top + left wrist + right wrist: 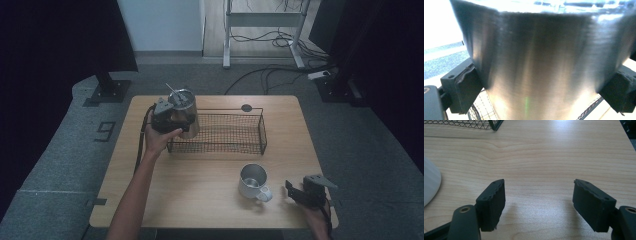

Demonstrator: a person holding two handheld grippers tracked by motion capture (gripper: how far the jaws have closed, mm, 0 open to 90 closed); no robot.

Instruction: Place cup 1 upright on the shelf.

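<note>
near left table (150,195): bare wood around the person's forearm, easy passage.
wire basket (240,134): fills the table's middle back; its walls block a level pass, and its right part is open from above.
steel tumbler (184,116): stands high at the basket's left end, gripped by the left gripper (167,120).
white mug (254,183): stands on the near right, just beside the right gripper (300,192).
ahead of the right jaws: bare wood up to the basket's corner (495,125).
</note>
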